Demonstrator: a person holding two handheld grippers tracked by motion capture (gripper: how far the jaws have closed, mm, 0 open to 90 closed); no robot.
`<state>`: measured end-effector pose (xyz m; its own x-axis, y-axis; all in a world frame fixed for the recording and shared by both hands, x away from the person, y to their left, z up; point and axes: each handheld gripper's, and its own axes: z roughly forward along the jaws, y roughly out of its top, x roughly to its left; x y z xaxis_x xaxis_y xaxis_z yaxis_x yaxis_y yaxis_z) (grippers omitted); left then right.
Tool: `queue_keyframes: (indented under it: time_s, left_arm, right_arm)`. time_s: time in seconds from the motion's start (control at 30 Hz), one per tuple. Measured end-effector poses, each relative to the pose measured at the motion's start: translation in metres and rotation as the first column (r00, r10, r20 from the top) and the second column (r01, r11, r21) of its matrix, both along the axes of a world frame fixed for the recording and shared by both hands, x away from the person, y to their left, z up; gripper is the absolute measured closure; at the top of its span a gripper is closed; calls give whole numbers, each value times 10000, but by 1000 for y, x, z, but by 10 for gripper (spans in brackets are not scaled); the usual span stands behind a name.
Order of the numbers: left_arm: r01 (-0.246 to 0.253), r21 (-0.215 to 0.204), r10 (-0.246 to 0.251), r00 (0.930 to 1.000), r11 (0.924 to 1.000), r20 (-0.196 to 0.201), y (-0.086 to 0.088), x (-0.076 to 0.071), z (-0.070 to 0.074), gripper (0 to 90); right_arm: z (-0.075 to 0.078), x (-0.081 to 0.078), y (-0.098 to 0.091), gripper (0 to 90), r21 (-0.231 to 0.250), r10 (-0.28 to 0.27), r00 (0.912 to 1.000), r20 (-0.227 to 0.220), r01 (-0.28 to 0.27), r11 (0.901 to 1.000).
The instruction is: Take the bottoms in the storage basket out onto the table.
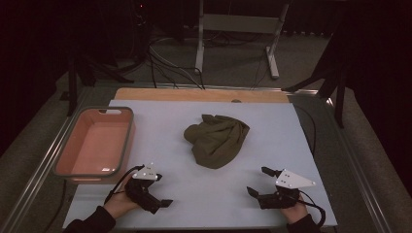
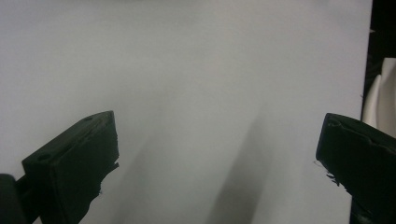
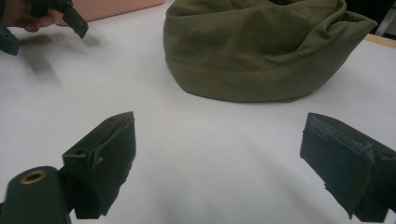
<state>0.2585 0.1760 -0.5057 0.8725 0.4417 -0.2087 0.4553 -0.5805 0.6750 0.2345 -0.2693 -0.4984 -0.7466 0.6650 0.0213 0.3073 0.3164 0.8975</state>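
Note:
A crumpled olive-green cloth (image 1: 216, 138) lies in a heap at the middle of the white table (image 1: 160, 121). My left gripper (image 1: 160, 194) rests near the front edge at the left, open, with bare table between its jaws (image 2: 219, 154). At the front right, my right gripper (image 1: 259, 181) is also open and holds nothing. In the right gripper view the cloth (image 3: 261, 51) lies a short way beyond the gripper (image 3: 219, 158), apart from the jaws. The left gripper (image 3: 70, 16) shows at that view's top left.
An empty salmon-pink tub with a grey rim (image 1: 97, 143) stands at the table's left edge, just beyond my left hand. A wooden strip (image 1: 194, 94) runs along the far edge. Cables (image 1: 170, 68) and a desk frame (image 1: 233, 24) lie on the floor behind.

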Motion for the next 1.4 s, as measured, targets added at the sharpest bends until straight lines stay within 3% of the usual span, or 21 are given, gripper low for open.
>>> queue_keyframes:
  time_s: [0.2,0.43,1.33,1.4]
  left_arm:
    - [343,137,-341,9993,9993,-159,6,-5,-2,2]
    - [285,354,-280,9995,9990,-155,13,-9,-7,2]
    - [645,88,-636,9950,9979,-769,59,-24,-7,3]
    - [544,20,-542,9962,9985,-682,61,-25,-6,3]
  right_arm:
    - [0,0,0,106,-16,0,10000,1,0,10000]
    - [0,0,0,106,-29,-12,10000,-3,12,10000]
    - [0,-1,0,106,-151,19,10000,30,-19,9999]
    - [0,-2,0,106,-150,1,10000,20,0,9999]
